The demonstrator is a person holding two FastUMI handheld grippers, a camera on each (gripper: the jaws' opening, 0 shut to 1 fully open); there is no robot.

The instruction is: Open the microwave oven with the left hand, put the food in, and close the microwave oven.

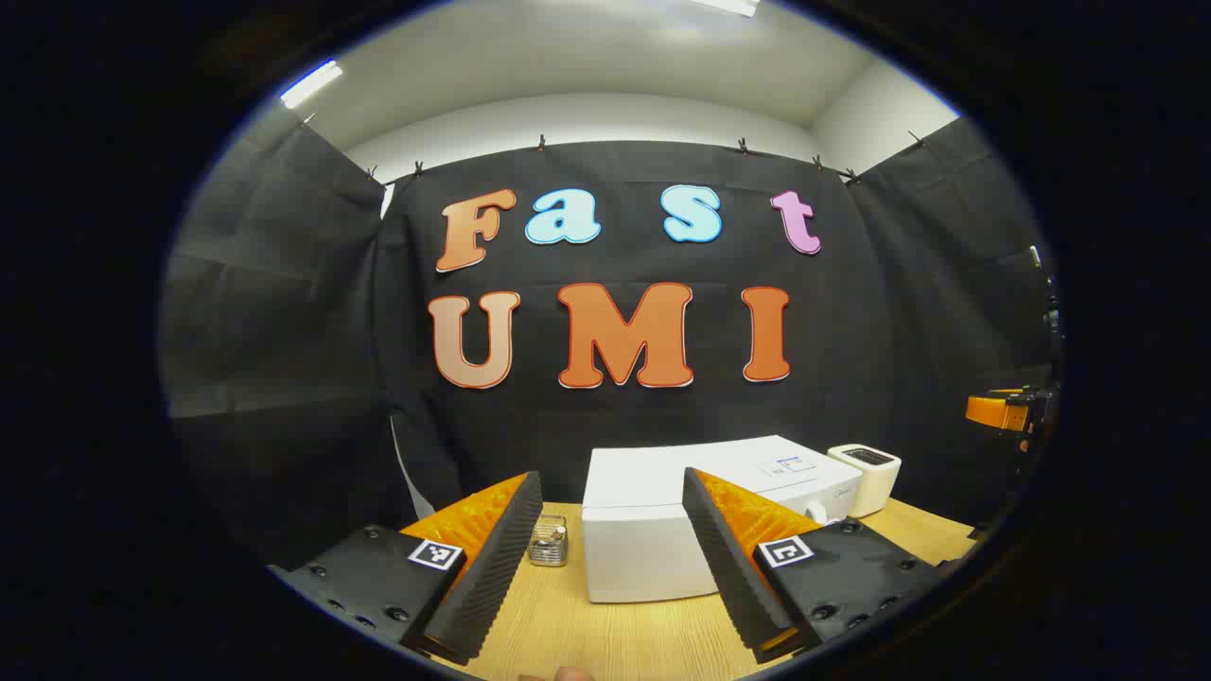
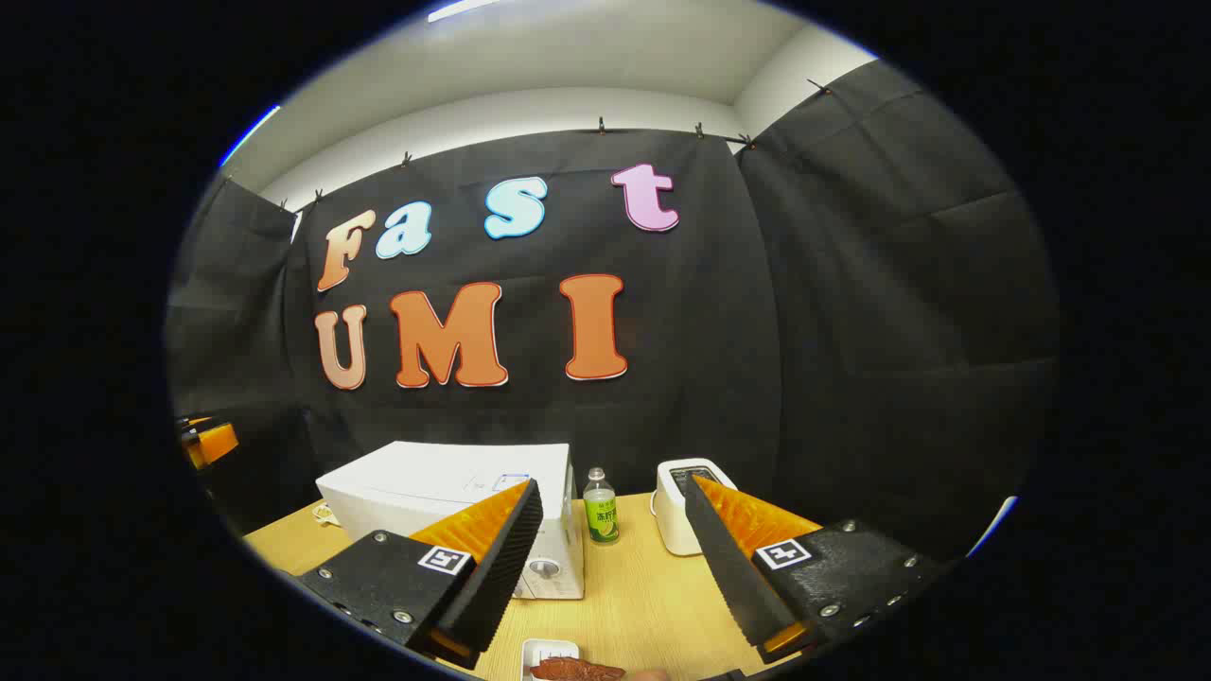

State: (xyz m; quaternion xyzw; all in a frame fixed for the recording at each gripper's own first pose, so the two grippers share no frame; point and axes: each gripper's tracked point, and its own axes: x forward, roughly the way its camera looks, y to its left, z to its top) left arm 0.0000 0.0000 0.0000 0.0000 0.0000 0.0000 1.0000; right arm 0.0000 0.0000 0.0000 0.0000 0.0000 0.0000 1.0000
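The white box-shaped microwave oven (image 1: 662, 530) stands shut on the light wooden table (image 1: 615, 634), just ahead of the left gripper (image 1: 605, 558), whose ridged black fingers (image 1: 492, 567) are spread wide apart around nothing. A small glass jar (image 1: 548, 541) sits to the oven's left, and a white toaster (image 1: 866, 478) lies beyond its far end.

In the right gripper view, the right gripper (image 2: 610, 567) is likewise spread and empty. The oven's dial face (image 2: 549, 567) turns toward it, its long body running back and left. Nearby stand a green-labelled bottle (image 2: 600, 507) and, at the bottom edge, a small white dish of brown food (image 2: 568, 667).
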